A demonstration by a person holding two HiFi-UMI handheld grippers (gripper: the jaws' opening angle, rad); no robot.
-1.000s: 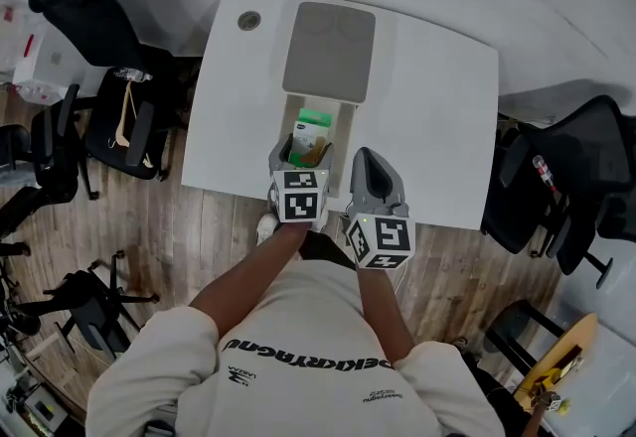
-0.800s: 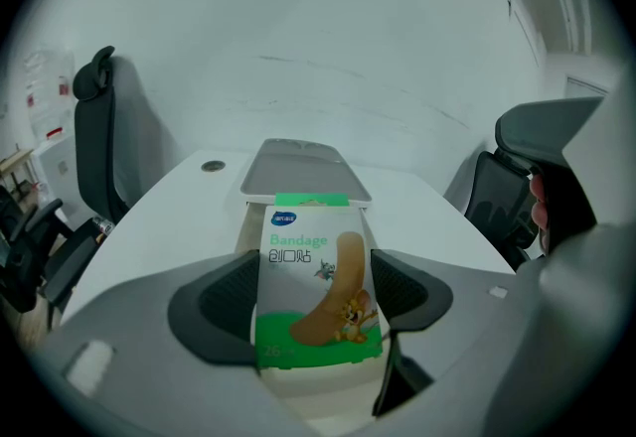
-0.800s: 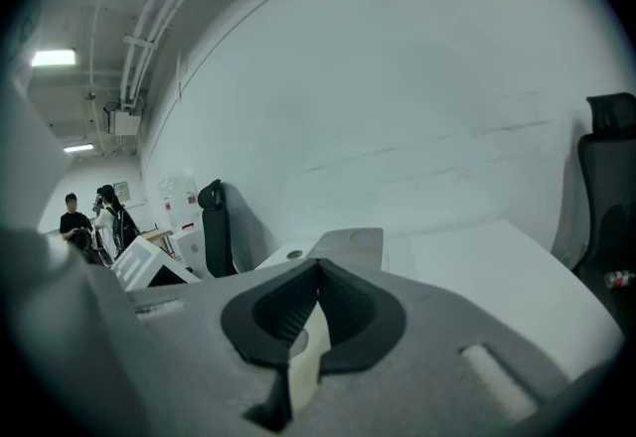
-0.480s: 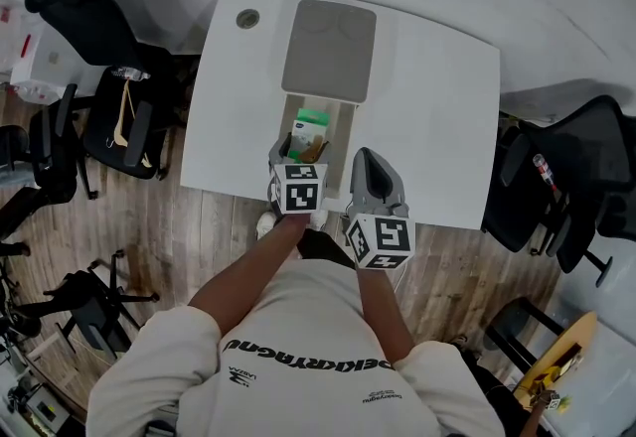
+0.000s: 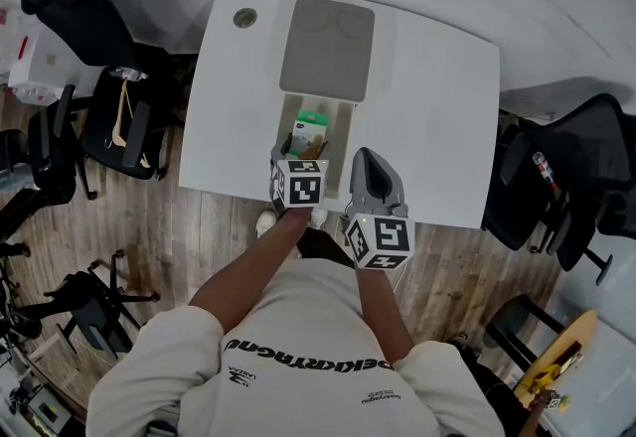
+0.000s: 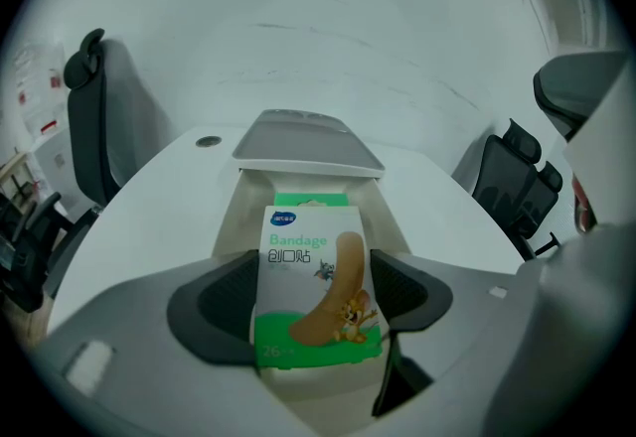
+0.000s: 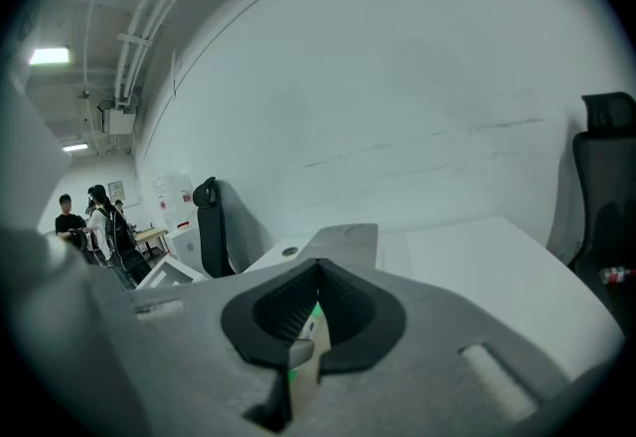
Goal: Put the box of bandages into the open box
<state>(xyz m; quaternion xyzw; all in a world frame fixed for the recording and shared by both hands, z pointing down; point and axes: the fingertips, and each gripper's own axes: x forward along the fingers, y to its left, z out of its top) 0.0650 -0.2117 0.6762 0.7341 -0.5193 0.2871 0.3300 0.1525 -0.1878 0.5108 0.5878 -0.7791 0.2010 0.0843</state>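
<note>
My left gripper is shut on the bandage box, a white and green carton with a cartoon plaster on it, held upright between the pads. It hangs over the near end of the open box, a pale tray on the white table with its grey lid folded back. A green packet lies inside the open box, behind the held carton. My right gripper hovers just right of the open box at the table's front edge, its jaws shut on nothing.
Black office chairs stand left and right of the table. A round cable hole sits in the table's far left corner. Wooden floor lies below the front edge. People stand far off in the right gripper view.
My left gripper has moved slightly forward with the bandage box, further over the open box. The right gripper has stayed put.
</note>
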